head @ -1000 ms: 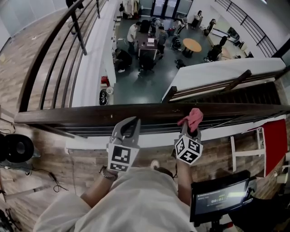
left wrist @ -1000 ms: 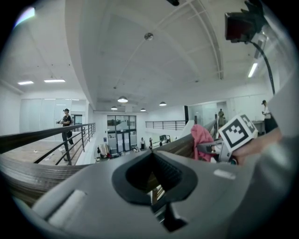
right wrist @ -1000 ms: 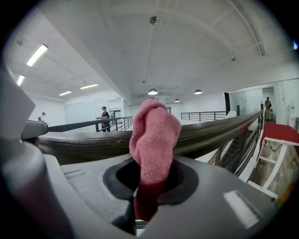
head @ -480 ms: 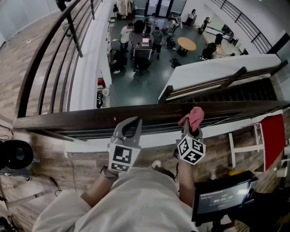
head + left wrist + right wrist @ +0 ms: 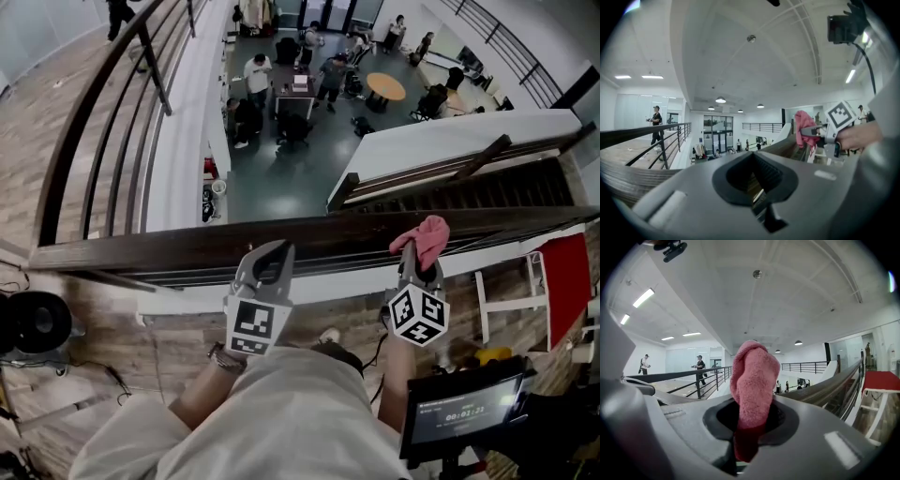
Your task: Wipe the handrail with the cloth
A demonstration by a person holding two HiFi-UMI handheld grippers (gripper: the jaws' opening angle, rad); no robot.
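Note:
A dark wooden handrail [image 5: 187,246] runs left to right in front of me in the head view. My right gripper [image 5: 419,257] is shut on a pink cloth [image 5: 429,236], and the cloth lies over the rail right of its middle. The right gripper view has the cloth [image 5: 753,376] standing up out of the shut jaws [image 5: 749,427], with the handrail [image 5: 834,383] running off to the right. My left gripper [image 5: 274,255] is shut on nothing, its tips at the rail's near edge left of the cloth. The left gripper view shows its shut jaws [image 5: 757,180] and, at right, the cloth [image 5: 805,129].
Beyond the rail is a drop to a lower floor with people and tables [image 5: 386,89]. A side railing [image 5: 103,122] runs away at the left. A lit screen [image 5: 457,412], a white frame [image 5: 511,302] and a red panel [image 5: 568,291] stand at my right. A black round object [image 5: 23,321] sits at my left.
My right gripper has slid to the right along the handrail with the pink cloth. The left gripper has stayed where it was.

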